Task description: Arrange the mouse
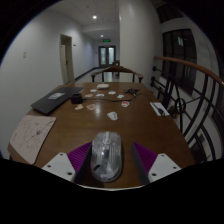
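Observation:
A pale, translucent-looking mouse (108, 160) sits between my gripper's (112, 150) two fingers, its length pointing away from me. The purple pads (80, 156) close in on its two sides, and the fingers look shut on it. The mouse overlaps the near edge of the brown wooden table (110, 125), so it seems held just above the table's front. Its underside is hidden.
A sheet of paper (30, 135) lies to the left of the fingers. A closed dark laptop (55, 100) lies further back on the left. Small papers and items (112, 95) are scattered beyond. A stair railing (195, 100) runs along the right of the table.

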### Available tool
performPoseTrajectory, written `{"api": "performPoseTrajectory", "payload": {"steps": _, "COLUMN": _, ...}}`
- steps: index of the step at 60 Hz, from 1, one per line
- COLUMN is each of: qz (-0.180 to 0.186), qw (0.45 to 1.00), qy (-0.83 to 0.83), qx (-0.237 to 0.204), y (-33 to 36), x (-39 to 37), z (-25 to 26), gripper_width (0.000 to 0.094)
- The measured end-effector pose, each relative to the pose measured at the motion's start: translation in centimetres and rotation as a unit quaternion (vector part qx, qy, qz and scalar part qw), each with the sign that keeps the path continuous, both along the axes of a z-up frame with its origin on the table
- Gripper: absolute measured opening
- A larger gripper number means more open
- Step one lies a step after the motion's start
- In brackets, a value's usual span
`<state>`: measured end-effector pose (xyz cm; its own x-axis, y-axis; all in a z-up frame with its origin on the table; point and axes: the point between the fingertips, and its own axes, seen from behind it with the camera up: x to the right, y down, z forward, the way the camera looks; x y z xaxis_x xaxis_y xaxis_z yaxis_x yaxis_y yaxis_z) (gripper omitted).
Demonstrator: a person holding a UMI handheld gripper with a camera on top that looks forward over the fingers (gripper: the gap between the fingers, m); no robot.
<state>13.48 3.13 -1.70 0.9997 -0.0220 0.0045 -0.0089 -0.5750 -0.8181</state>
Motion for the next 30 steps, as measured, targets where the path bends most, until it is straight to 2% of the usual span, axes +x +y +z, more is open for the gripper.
{"api": "performPoseTrajectory", "payload": {"steps": 4, "qz": -0.012, "qw": 1.000, "qy": 0.003, "qx": -0.011, "y": 0.9, "x": 0.4, "z": -0.1, "gripper_width": 0.0678}}
{"api": "performPoseTrajectory", "payload": {"steps": 6, "qz": -0.019, "qw": 1.000, "qy": 0.000, "qx": -0.013, "y": 0.9, "x": 0.6, "z": 0.0, "gripper_width": 0.0544}}
{"api": "performPoseTrajectory", "payload": {"steps": 7, "qz": -0.021, "qw": 1.000, "qy": 0.009, "qx": -0.013, "y": 1.1, "x": 0.5, "z": -0.1, "gripper_width": 0.0510}}
{"api": "performPoseTrajectory", "payload": {"steps": 15, "qz": -0.039, "qw": 0.999, "qy": 0.029, "qx": -0.017, "y": 0.7, "x": 0.8, "z": 0.0, "gripper_width": 0.0361}}
{"api": "performPoseTrajectory", "payload": {"steps": 19, "qz": -0.060, "qw": 0.997, "qy": 0.041, "qx": -0.007, "y": -0.3, "x": 0.7, "z": 1.9, "gripper_width": 0.0345}}
{"api": "performPoseTrajectory", "payload": {"steps": 24, "qz": -0.039, "qw": 0.998, "qy": 0.027, "qx": 0.044, "y": 0.1, "x": -1.8, "z": 7.4, "gripper_width": 0.0345}}
{"api": "performPoseTrajectory", "payload": {"steps": 30, "qz": -0.002, "qw": 0.995, "qy": 0.050, "qx": 0.086, "y": 0.4, "x": -9.4, "z": 13.8, "gripper_width": 0.0346}}
